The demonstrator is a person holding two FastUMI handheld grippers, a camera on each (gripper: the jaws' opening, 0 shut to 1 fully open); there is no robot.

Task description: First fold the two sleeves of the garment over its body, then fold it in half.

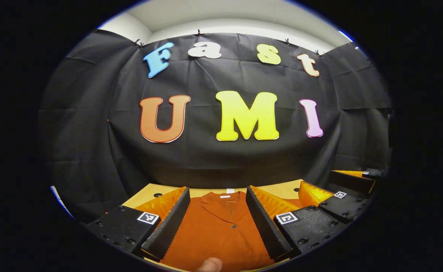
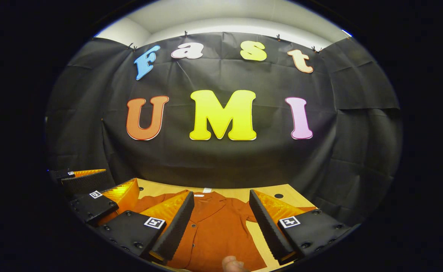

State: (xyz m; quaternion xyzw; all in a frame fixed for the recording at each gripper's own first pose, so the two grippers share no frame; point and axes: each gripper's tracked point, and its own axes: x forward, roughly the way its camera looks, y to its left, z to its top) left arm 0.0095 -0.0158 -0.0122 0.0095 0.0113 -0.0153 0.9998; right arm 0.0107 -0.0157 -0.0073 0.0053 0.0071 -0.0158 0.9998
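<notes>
Garment: a rust-orange button-front shirt (image 1: 217,230) with a notched collar, lying flat on a pale wooden bench (image 1: 282,189), collar toward the black cloth wall (image 1: 221,158). A small white tag sits at the neckline. A dark button shows on the placket below the collar.

Left gripper view: left gripper (image 1: 217,223) held above the shirt's upper chest, jaws spread wide, nothing between them. Both fingers frame the collar and placket; whether the tips touch the cloth, cannot tell. A fingertip (image 1: 209,264) of the person's hand shows at the bottom edge. At right, the right gripper (image 1: 353,189) shows farther off, beside the shirt's edge, its jaws also apart.

Right gripper view: right gripper (image 2: 221,226) likewise wide open and empty, held over the shirt (image 2: 217,234). Here the collar lies between the fingers, with the placket and two buttons nearer the left finger. A short sleeve runs out toward the right finger, bare bench (image 2: 270,194) beyond it, with a dark round hole in the surface near the far edge. Another sleeve spreads out at left, behind the left finger. The left gripper (image 2: 93,189) shows at the left margin, open. A fingertip (image 2: 232,263) shows at the bottom edge.

Sleeves lie spread outward, not folded over the body.
</notes>
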